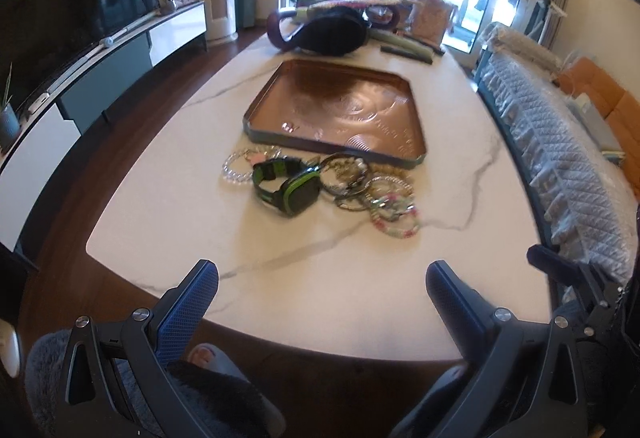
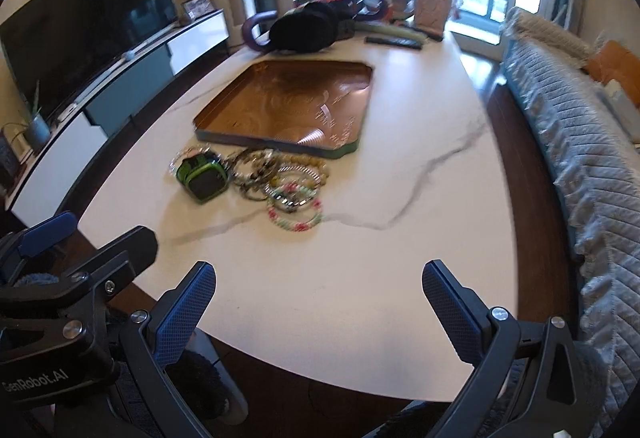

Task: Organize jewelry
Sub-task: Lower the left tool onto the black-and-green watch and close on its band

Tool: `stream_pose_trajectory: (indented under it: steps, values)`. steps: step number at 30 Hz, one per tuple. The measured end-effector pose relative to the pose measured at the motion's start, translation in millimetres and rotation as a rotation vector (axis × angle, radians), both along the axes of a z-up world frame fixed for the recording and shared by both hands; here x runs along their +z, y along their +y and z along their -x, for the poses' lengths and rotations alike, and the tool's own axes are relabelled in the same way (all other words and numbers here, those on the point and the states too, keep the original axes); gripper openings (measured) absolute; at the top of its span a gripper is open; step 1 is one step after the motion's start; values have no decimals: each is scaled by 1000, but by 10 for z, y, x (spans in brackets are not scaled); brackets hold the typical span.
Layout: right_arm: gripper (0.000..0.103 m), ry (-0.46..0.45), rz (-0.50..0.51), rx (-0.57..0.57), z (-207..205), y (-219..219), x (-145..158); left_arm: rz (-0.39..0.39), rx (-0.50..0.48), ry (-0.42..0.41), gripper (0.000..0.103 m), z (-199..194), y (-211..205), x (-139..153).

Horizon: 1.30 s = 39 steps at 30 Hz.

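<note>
While both blue-padded grippers, left point(image 1: 322, 280) and right point(image 2: 319, 278), hover spread wide and empty over the white marble table point(image 1: 180, 206), a green-and-black watch point(image 1: 286, 184) and beaded bracelets point(image 1: 394, 216) (heaped together) lie just before the copper-coloured rectangular tray point(image 1: 340, 106).

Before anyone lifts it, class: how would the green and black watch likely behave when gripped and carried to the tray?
The watch has a chunky case and a curled strap, so it probably feels heavier than the bracelets beside it. Gripped by the case, the strap may dangle. It lies against the bracelet pile, so pushing it could drag those along. The tray sits just beyond.
</note>
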State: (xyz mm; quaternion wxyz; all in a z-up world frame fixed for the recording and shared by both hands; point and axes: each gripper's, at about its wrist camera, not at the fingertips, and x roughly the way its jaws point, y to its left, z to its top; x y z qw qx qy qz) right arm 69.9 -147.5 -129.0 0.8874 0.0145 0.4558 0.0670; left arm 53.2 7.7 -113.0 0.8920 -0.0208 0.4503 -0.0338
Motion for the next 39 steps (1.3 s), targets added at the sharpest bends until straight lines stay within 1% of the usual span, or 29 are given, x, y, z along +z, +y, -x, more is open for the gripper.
stream_pose_trajectory:
  steps: [2,3,5,7,9,10,11,14,15,16,17,18,19,20,21,22,23,24,25,26,27,29,33,35,36,37,38,39]
  values:
    - [101,9,-13,24,-75,-22,-105,-41,1,-13,103,-86,62,-54]
    - [100,10,-16,32,-123,-56,-153,-54,-12,-20,103,-127,91,-69]
    - [100,-14,-27,45,-209,-129,-194,-66,-52,-24,103,-229,184,-98]
    - [100,-62,-101,62,-287,-279,-182,-42,-58,-16,103,-327,300,-138]
    - [100,-118,-155,83,-375,-392,-149,9,-68,8,103,-471,438,-187]
    - [100,-141,-160,111,-441,-426,-134,28,-82,10,103,-528,477,-195]
    - [100,-154,-144,134,-515,-431,-121,25,-95,6,103,-591,492,-208]
    - [101,-186,-33,198,-723,-377,-110,-55,-214,-49,102,-703,410,-171]
    - [103,-189,3,228,-792,-354,-111,-108,-244,-78,102,-724,367,-149]
    - [103,-192,9,264,-861,-344,-110,-145,-276,-96,102,-741,321,-141]
    - [103,-174,-3,292,-945,-339,-113,-169,-303,-100,102,-772,281,-151]
    - [103,-142,-32,311,-1040,-337,-129,-200,-319,-105,97,-813,230,-181]
    - [103,-116,-83,338,-1125,-348,-152,-216,-319,-107,87,-852,201,-220]
    - [103,-98,-136,360,-1189,-354,-183,-226,-311,-106,80,-892,195,-257]
    - [103,-87,-171,372,-1221,-346,-223,-234,-293,-95,62,-943,195,-308]
    - [102,-75,-194,385,-1260,-321,-275,-224,-294,-74,41,-994,197,-350]
    - [100,-66,-196,392,-1275,-285,-326,-193,-306,-51,34,-1038,211,-382]
    - [81,-54,-186,396,-1294,-255,-379,-157,-316,-29,31,-1077,229,-411]
    - [46,-37,-195,412,-1313,-232,-427,-135,-321,-27,31,-1089,238,-413]
    - [35,-18,-220,431,-1338,-221,-457,-113,-330,-18,31,-1108,240,-423]
    - [28,-5,-244,439,-1363,-204,-471,-104,-343,-7,31,-1123,226,-440]
    - [29,2,-260,453,-1433,-149,-470,-103,-357,-5,31,-1120,207,-453]
    - [29,-5,-256,525,-1564,78,-439,-118,-364,8,32,-1125,171,-500]
    - [28,-1,-240,550,-1570,158,-469,-94,-349,17,32,-1129,208,-518]
    - [24,11,-234,562,-1563,187,-510,-79,-345,23,32,-1136,230,-529]
    - [15,24,-222,569,-1552,201,-546,-43,-337,39,30,-1158,281,-544]
    - [13,24,-216,568,-1519,199,-569,-22,-331,54,29,-1171,308,-560]
    - [12,26,-228,567,-1509,177,-580,-3,-326,64,28,-1180,329,-573]
